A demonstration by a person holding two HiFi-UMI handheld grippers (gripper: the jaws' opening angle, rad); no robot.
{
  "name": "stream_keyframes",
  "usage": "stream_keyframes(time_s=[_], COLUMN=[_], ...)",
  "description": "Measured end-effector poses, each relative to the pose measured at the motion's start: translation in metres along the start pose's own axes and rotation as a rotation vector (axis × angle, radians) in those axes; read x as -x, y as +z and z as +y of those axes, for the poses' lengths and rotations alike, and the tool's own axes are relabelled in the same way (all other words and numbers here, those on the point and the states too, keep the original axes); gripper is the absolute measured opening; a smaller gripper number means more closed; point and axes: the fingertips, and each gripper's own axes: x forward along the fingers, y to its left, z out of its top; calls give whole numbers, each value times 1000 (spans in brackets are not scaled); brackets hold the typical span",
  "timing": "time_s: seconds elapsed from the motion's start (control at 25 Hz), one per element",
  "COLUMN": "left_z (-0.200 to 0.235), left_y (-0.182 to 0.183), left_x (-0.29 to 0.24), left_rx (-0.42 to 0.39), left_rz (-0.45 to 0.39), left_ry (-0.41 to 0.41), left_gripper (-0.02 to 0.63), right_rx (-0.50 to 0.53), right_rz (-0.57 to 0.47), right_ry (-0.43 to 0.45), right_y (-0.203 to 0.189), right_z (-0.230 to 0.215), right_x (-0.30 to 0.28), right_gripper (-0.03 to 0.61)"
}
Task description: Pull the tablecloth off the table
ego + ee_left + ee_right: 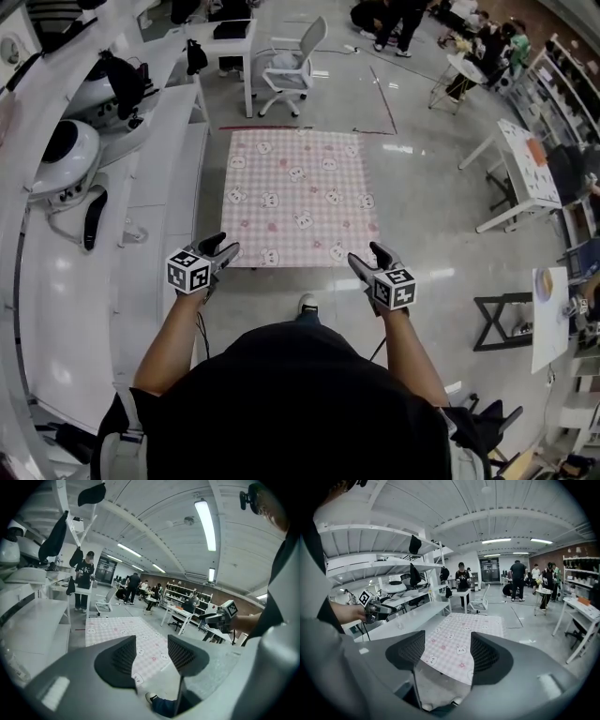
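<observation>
A pink checked tablecloth (295, 192) lies spread flat. The left tongs (227, 246) and right tongs (367, 255) hover by its near edge, both apart and empty.

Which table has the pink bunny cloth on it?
The one in the middle of the floor: a pink checked tablecloth covers its whole top. The desk beyond it and the table to the right are white.
</observation>
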Motion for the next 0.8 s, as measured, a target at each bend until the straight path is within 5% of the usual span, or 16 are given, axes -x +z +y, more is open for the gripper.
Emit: stream_keyframes(time_s=[0.36,0.8], left_z=[8,18], left_y=[-38,-104], left_x=[-40,-86], left_rx=[-55,-222], left_rz=[137,353], left_ry=[63,124], left_gripper=[210,217], right_rx=[34,115], right_rz=[111,281], right_ry=[-3,-4], right_y=[-36,-101], right_z=[-31,-62], right_x=[-24,-65], right_gripper=[336,336])
